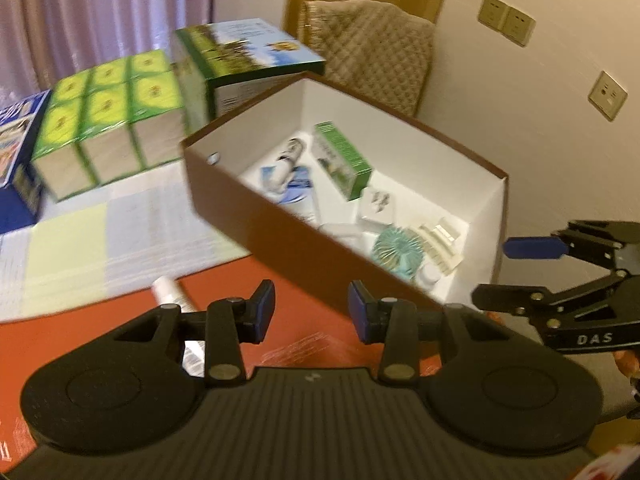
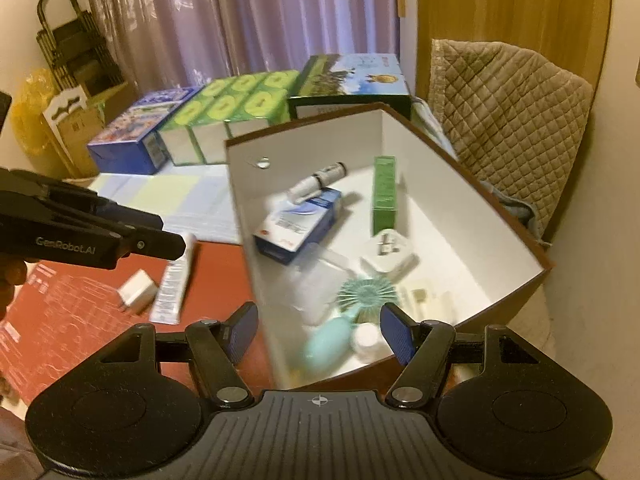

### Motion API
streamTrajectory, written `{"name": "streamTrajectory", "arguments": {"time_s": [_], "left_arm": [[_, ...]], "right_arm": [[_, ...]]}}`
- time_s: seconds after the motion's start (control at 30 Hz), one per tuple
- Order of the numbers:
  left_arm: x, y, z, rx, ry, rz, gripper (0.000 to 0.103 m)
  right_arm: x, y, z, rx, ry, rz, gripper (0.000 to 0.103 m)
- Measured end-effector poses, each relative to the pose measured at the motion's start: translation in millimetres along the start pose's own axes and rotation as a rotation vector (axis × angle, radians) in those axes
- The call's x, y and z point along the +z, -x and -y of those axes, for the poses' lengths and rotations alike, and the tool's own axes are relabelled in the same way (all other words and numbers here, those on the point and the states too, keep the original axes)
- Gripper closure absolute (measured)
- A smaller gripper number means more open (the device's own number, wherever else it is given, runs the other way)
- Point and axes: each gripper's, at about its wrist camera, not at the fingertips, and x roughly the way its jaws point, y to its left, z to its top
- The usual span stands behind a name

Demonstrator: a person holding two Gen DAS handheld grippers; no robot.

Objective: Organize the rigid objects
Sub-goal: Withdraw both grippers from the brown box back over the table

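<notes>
A brown box with a white inside [image 1: 280, 236] [image 2: 460, 200] stands on the table. It holds a green carton [image 1: 340, 160] [image 2: 384, 196], a blue-and-white carton [image 2: 298, 226], a white tube [image 2: 316, 184], a teal hand fan [image 2: 360, 300] [image 1: 396, 250], a white plug [image 2: 388, 254] and small white items. On the red mat lie a white tube [image 2: 174, 280] [image 1: 172, 294] and a white charger block [image 2: 138, 292]. My left gripper [image 1: 312, 312] is open and empty before the box's near wall. My right gripper [image 2: 318, 332] is open and empty over the box's near corner.
Green cartons [image 1: 108, 120] [image 2: 236, 108], a blue carton [image 2: 136, 132] and a large green printed box [image 1: 248, 60] [image 2: 352, 76] stand behind. A quilted chair back [image 2: 508, 120] [image 1: 372, 52] is to the right. A striped cloth [image 1: 100, 240] covers the table.
</notes>
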Motion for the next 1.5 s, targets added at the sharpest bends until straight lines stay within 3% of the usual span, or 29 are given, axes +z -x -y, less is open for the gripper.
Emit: {"name": "streamTrajectory", "arguments": {"time_s": [0.4,0.97,1.5], "left_arm": [[-43,24,-58,0.038,0.065,-0.031,0.068],[-92,26,-102,0.094,0.110,-0.103,0.068],[-107,15,-122,0.119,0.126,-0.144,0.068]], "right_arm": [[-15,-9,-56,0.032,-0.014,-0.013,0.038],[-33,-68,-120,0.085,0.007,-0.135,0.038],[-35,-114,-145,0.092,-0.012,-0.208,0.038]]}}
